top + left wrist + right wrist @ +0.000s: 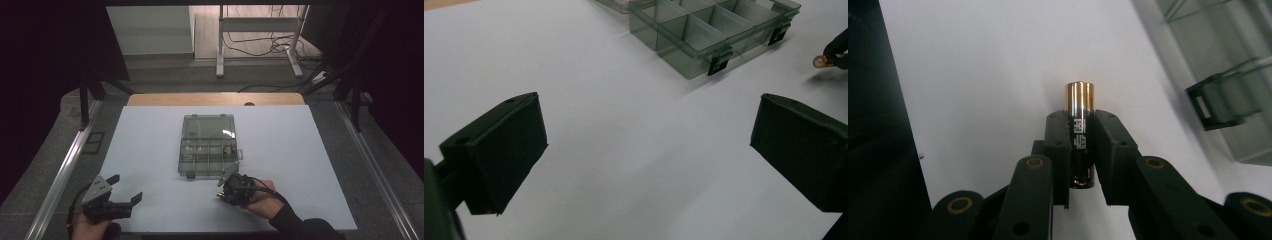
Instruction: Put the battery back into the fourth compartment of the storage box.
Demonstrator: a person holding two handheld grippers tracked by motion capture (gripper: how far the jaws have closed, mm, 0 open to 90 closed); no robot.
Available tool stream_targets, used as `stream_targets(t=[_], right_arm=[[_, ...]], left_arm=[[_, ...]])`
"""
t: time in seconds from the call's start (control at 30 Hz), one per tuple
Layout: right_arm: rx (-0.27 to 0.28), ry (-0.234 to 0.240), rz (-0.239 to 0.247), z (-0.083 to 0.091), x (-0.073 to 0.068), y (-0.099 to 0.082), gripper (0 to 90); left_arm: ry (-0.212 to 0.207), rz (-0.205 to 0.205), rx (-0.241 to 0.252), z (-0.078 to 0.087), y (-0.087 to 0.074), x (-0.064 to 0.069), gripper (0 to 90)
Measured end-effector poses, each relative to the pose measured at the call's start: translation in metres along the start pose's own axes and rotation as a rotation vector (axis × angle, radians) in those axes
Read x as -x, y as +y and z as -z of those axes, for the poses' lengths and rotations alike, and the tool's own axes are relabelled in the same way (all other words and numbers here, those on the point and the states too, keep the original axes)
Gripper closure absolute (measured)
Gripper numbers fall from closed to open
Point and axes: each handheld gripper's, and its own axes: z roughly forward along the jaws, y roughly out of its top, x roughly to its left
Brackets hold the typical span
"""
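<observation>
In the high view we see the left gripper (127, 189) at about 7 o'clock on the white table (150, 150), held low by the left hand (90, 227). Its two jaws stand wide apart, released, and nothing is between them. In the left gripper view the white surface lies bare between both black jaws, and the organizer box (704, 35) is at about 1 o'clock, well apart from them.

In the middle of the table stands this clear compartment box (207, 145), its lid (208, 126) open and lying flat toward 12 o'clock. The compartments lie toward 6 o'clock, and two black latches sit on the near edge.

Farther right, at about 5 o'clock from the box, we find the right gripper (222, 192) in the right hand (262, 200), just beside the near right corner of the box. Its jaws are clenched on a battery (1079, 132), black with a gold end. In the right gripper view the battery stands between the two pads, which press on its sides, and the gold end sticks out beyond the tips. In the left gripper view, the gold end (820, 61) shows at about 2 o'clock, near the box latch.
</observation>
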Motion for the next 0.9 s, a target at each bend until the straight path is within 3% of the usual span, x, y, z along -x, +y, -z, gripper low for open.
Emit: stream_targets(t=[0.9], right_arm=[[0.103, -0.074, -0.089, 0.027, 0.023, 0.007, 76.6]], left_arm=[[-0.002, -0.001, -0.010, -0.001, 0.000, 0.000, 2.9]])
